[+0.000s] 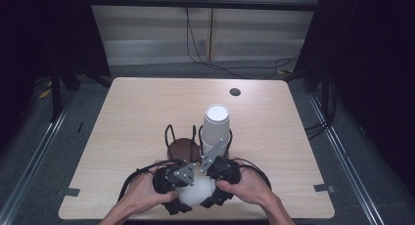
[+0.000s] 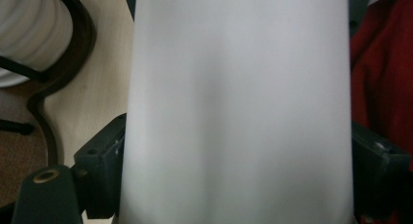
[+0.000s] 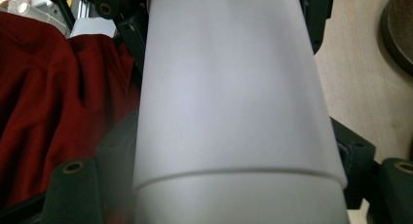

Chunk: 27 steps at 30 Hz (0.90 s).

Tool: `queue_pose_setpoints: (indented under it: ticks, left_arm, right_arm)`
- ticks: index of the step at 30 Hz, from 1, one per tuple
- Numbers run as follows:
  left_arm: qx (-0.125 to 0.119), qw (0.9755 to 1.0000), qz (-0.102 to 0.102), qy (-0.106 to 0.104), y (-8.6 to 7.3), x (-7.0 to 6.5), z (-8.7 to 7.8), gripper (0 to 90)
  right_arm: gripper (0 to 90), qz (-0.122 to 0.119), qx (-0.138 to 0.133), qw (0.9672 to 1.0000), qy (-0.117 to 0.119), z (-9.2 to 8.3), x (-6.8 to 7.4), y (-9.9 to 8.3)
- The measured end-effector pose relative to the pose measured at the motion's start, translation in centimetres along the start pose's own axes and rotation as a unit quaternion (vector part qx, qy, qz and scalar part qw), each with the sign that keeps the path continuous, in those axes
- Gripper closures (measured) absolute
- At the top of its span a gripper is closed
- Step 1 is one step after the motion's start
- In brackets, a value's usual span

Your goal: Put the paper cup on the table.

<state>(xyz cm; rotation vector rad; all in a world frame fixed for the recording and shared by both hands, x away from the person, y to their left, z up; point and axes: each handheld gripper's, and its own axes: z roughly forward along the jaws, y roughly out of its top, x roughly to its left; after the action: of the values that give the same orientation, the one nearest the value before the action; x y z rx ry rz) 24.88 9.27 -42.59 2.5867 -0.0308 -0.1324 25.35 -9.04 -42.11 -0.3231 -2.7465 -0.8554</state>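
Note:
A white paper cup lies on its side between my two grippers at the table's front edge. My left gripper has its black jaws against both sides of the cup. My right gripper flanks the same cup from the other end, also with its jaws touching. In the right gripper view a seam near the bottom shows one cup nested in another. Just behind my hands, a tall stack of white cups stands in a black wire holder.
A round brown base with wire loops sits left of the cup stack. A dark hole marks the wooden table farther back. Red cloth of the person's clothing hangs close behind the cup.

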Motion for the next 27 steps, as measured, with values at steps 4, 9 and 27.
queue_pose_setpoints:
  ticks: [4,9,27]
  left_arm:
    - [-0.017,0.9998,0.001,-0.008,-0.1,0.1,-0.5,13.8]
    - [-0.049,0.9986,-0.005,-0.02,-0.5,0.5,-1.1,14.2]
    - [-0.174,0.9836,-0.047,0.0,-2.0,1.2,-4.6,15.3]
  right_arm:
    - [24.9,-0.003,-0.012,0.9999,0.003,-0.3,-0.1,-0.1]
    - [25.1,-0.001,-0.008,1.0,0.003,-0.4,0.0,-0.1]
    - [24.8,0.011,-0.006,0.9999,0.002,-0.5,-0.3,-0.7]
